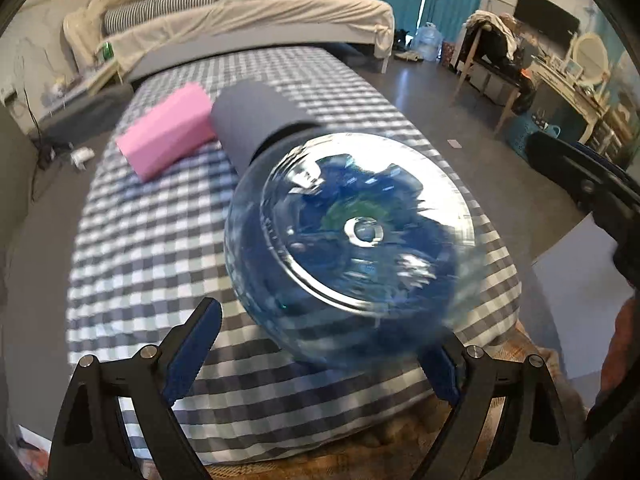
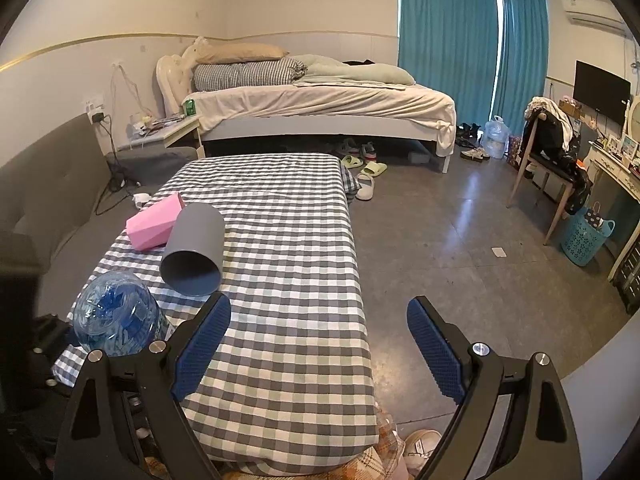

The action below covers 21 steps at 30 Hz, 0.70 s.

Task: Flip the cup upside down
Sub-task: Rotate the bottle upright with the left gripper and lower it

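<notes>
Driving this one remotely, and I'm treating the grey cup [image 2: 196, 248] as the thing to flip. It's lying on its side on the checked tablecloth [image 2: 288, 340], with its base end looking like it's touching a pink block [image 2: 154, 222].

The bit that matters is that its long axis is running roughly toward the right-hand camera. The open mouth is facing back at me and the closed base is pointing away. From the right gripper [image 2: 320, 302] it's sitting ahead and off to the left, close to that gripper's left fingertip, with nothing in between.

Both sets of tongs are spread wide and neither is pinching anything. The left gripper [image 1: 322, 332] is staring straight into the base of a clear, bluish container [image 1: 352, 232]. It's sitting right in front of the fingers, and the left pad [image 1: 192, 344] is clearly standing off it. The cup is showing only past that container, so I'm guessing the right hand is getting the easier reach.

As for labels or writing, I'm not reading anything on the cup, the block or the container. Everything further back is coming through too small.
</notes>
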{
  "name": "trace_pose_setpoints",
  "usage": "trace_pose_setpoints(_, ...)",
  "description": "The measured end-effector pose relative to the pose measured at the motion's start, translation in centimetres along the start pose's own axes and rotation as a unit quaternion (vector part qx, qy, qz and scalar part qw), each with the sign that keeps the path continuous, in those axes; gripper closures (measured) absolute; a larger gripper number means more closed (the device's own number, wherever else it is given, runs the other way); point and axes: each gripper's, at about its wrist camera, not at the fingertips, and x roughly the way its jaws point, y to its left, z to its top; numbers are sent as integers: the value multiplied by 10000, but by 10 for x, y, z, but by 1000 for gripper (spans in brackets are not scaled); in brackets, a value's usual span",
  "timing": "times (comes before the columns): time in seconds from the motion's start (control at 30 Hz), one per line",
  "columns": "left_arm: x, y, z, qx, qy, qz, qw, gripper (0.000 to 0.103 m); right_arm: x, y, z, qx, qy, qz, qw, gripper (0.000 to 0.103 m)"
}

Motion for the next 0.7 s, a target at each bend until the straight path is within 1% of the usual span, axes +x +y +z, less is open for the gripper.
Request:
trace_pose_setpoints(0.03,2,3,0,-87,22,-127,9999,11,0,0,0,-3,7,-1,10000,13)
trace_pose_setpoints(0.07,4,4,0,-118,34,-170,9998,12,1,0,0,0,16,-4,10000,13)
trace_pose_setpoints(0.13,8,4,-1,-126,99,-277,9995,27,3,0,0,8,50,-8,10000,13)
trace_pose_setpoints(0.17,9,3,-1,-110,136,-377,9991,29,5,1,0,11,69,-7,10000,13)
trace_pose_setpoints(0.27,11,2,-2,-85,94,-386,9992,29,7,1,-1,-2,118,-13,9999,13)
trace_pose_setpoints(0.37,13,5,0,-202,14,-396,9990,30,10,2,-1,-16,150,-21,9999,13)
trace_pose_setpoints(0.53,19,13,9,-251,-193,-187,9993,30,15,3,-3,-33,208,-26,9998,13)
trace_pose_setpoints(0.7,27,15,21,-101,-423,3,9991,30,18,6,-3,-81,265,-32,9996,13)
